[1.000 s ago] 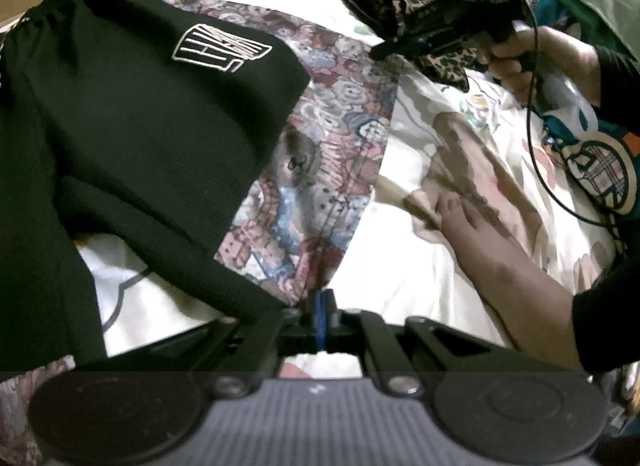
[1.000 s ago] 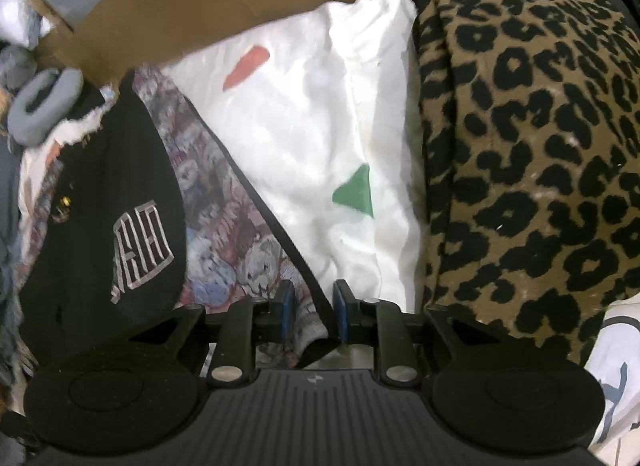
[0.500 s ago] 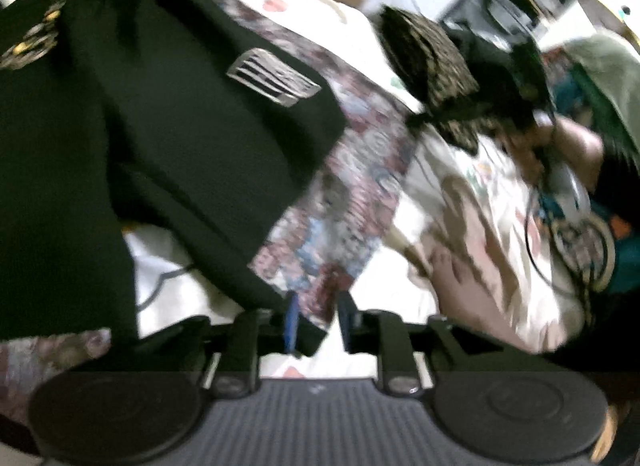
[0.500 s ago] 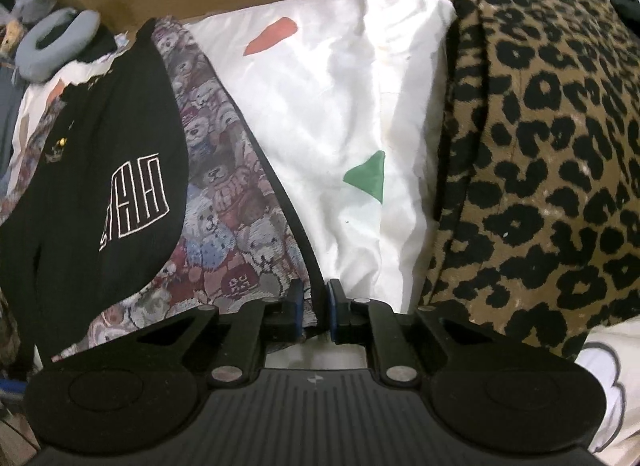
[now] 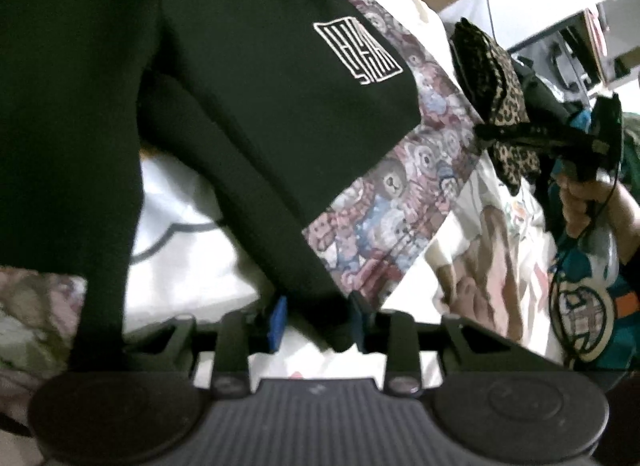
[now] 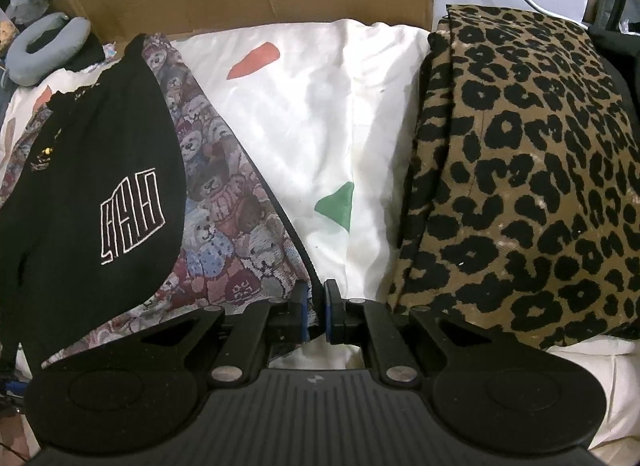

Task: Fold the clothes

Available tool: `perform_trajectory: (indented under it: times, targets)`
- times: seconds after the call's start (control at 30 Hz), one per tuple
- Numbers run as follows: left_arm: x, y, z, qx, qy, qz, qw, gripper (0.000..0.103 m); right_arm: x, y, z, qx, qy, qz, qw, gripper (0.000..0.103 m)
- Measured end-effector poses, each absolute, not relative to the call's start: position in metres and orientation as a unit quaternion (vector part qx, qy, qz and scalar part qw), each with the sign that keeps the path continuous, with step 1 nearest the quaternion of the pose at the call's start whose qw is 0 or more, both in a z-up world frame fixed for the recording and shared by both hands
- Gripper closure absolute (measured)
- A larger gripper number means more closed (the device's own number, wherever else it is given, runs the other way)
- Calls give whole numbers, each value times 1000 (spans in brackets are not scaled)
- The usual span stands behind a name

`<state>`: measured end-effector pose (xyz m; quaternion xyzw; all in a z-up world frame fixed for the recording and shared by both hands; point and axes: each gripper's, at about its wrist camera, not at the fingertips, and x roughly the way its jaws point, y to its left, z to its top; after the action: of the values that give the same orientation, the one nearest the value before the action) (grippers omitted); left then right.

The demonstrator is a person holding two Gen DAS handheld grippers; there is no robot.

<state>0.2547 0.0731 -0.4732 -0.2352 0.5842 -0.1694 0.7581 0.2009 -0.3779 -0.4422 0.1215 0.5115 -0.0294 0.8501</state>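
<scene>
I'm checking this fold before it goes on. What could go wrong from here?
The left gripper has its jaws apart around the black garment with a white embroidered logo; the hem could slip out. The right gripper pinches only the dark edge of the teddy-bear print fabric, near the leopard-print cloth, and might snag it.

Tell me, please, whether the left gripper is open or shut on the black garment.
Open: the left gripper has its fingers apart, with the black garment's edge lying loose between them.

The right claw pinches the bear-print garment's dark edge beside a leopard-print cushion.
</scene>
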Motion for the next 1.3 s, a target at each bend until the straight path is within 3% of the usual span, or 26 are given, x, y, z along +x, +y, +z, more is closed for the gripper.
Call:
perform_trajectory:
  times: [0.07, 0.1, 0.2, 0.5, 0.77, 0.93, 1.1, 1.3]
  targets:
    - [255, 75, -477, -258, 585, -163, 751, 78, 200, -378, -441, 123, 510, -30, 851, 97]
    - [256, 74, -478, -265, 586, -166, 748, 100, 200, -379, -439, 122, 508, -31, 852, 97]
    - [256, 74, -475, -279, 585, -182, 740, 102, 200, -380, -432, 122, 503, -34, 855, 97]
    - [258, 70, -469, -302, 578, -200, 731, 102, 200, -386, -412, 112, 487, -53, 864, 97]
    - [260, 63, -488, -281, 601, -191, 724, 101, 204, -391, -452, 114, 521, -76, 842, 97]
    - [258, 78, -463, -266, 590, -186, 739, 84, 205, -390, -443, 122, 522, -79, 841, 92]
    - [254, 102, -434, -255, 570, -173, 762, 76, 197, -393, -421, 145, 507, -77, 846, 89]
    - [247, 150, -400, -238, 534, -110, 804, 74, 195, -380, -398, 164, 489, -54, 855, 89]
